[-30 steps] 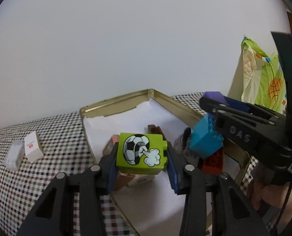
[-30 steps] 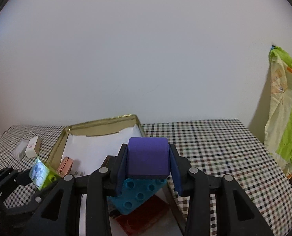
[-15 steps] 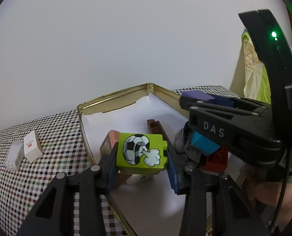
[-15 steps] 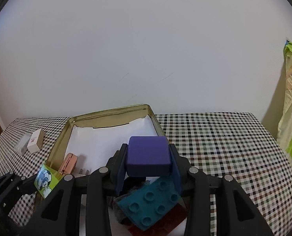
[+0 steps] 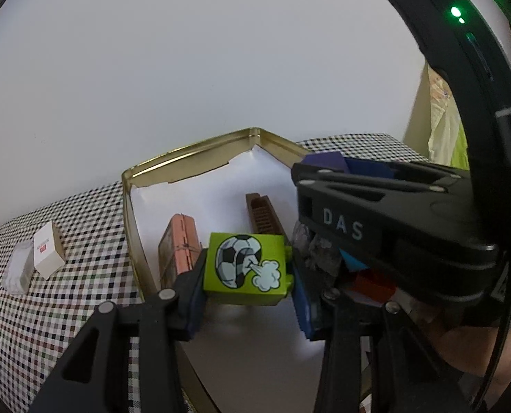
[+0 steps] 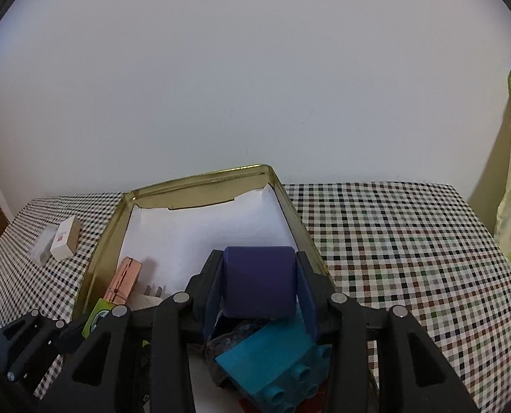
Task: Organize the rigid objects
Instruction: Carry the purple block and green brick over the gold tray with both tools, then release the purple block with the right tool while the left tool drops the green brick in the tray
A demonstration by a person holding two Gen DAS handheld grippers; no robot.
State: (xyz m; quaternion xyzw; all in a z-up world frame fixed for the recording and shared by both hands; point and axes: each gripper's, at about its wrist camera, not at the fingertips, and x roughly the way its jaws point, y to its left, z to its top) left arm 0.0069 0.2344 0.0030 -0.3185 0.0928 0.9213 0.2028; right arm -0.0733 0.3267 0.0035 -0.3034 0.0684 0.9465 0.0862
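Both grippers hang over the near end of the gold tin (image 6: 111,227), each carrying a piece to be stowed there. The left gripper (image 5: 247,275) pinches a green football block (image 5: 245,265) beside the tin's left wall. The right gripper (image 6: 259,289) clamps a purple block (image 6: 259,282) just above the teal brick (image 6: 272,361), probably seeking a free spot.

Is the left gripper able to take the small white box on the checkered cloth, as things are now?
Probably not yet. The left gripper is shut on the green football block, so its jaws are full. The small white box lies unobstructed outside the gold tin.
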